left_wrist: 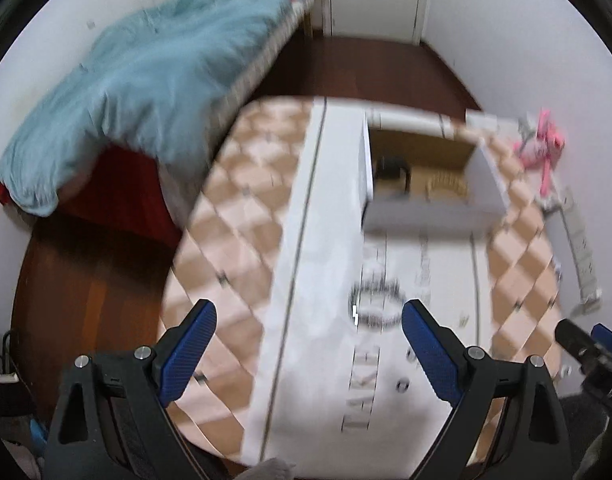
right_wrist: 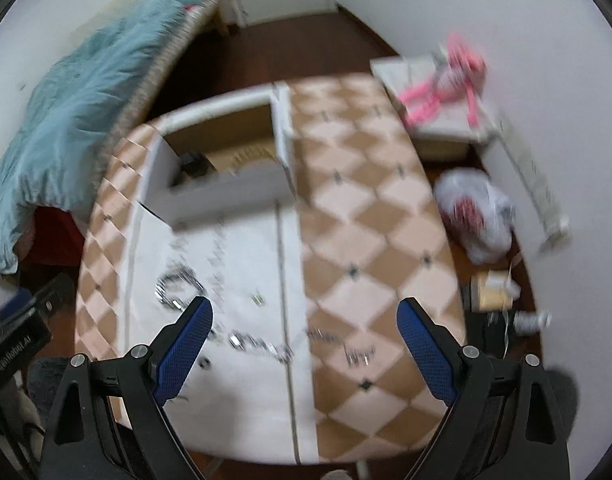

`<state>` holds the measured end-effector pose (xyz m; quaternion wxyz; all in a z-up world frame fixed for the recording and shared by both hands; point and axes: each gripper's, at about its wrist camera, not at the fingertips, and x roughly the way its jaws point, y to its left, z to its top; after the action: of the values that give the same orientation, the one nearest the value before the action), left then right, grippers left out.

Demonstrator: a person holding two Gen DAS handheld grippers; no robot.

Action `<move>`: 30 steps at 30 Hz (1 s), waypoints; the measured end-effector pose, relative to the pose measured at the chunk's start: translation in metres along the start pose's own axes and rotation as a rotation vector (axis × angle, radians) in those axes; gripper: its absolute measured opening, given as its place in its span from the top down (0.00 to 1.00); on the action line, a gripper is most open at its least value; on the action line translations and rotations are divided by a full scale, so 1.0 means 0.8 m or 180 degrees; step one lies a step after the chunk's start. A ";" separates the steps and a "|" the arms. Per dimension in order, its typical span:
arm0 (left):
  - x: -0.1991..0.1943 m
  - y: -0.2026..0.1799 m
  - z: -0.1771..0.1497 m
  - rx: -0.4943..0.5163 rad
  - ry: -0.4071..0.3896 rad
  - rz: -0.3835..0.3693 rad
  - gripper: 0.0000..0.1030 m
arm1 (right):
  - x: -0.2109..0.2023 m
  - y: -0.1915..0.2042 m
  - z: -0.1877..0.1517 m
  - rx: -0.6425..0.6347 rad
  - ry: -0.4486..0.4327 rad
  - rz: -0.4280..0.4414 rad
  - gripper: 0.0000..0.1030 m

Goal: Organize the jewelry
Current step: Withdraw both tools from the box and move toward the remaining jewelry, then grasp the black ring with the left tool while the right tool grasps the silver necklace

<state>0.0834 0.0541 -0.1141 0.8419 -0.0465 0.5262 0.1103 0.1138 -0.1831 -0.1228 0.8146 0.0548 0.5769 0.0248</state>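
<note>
An open white box with a brown floor stands at the far end of a white cloth on a checkered table. Inside it I see a dark object and a pale comb-like piece. Silver jewelry lies on the cloth: a bracelet ring, a chain, a small piece and another chain on the checkered part. My left gripper and my right gripper are open and empty above the near end. Both views are blurred.
The checkered table stands on a dark wood floor. A bed with a blue quilt is at the left. A pink ribbon on a box, a plastic bag and small bottles lie at the right.
</note>
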 end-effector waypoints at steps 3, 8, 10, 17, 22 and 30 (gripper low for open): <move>0.031 -0.014 -0.036 0.0084 0.0246 -0.0057 0.09 | 0.029 -0.029 -0.024 0.0190 0.0194 -0.0028 0.08; 0.062 -0.043 -0.073 0.0306 0.0461 -0.0177 0.09 | 0.065 -0.062 -0.052 0.0315 0.0367 -0.0121 0.08; 0.070 -0.055 -0.081 0.0386 0.0472 -0.0206 0.09 | 0.072 -0.071 -0.057 0.0353 0.0393 -0.0132 0.08; 0.090 -0.088 -0.098 0.0586 0.0510 -0.0240 0.31 | 0.077 -0.094 -0.070 0.0450 0.0373 -0.0199 0.20; 0.093 -0.101 -0.105 0.0682 0.0462 -0.0259 0.57 | 0.079 -0.106 -0.086 0.0512 0.0438 -0.0193 0.31; 0.088 -0.109 -0.106 0.0753 0.0480 -0.0343 0.90 | 0.079 -0.083 -0.091 0.0349 0.0299 -0.0065 0.38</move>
<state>0.0591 -0.0374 -0.2183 0.8043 0.0166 0.5940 -0.0016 0.0644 -0.2381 -0.2140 0.7826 0.0923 0.6155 -0.0127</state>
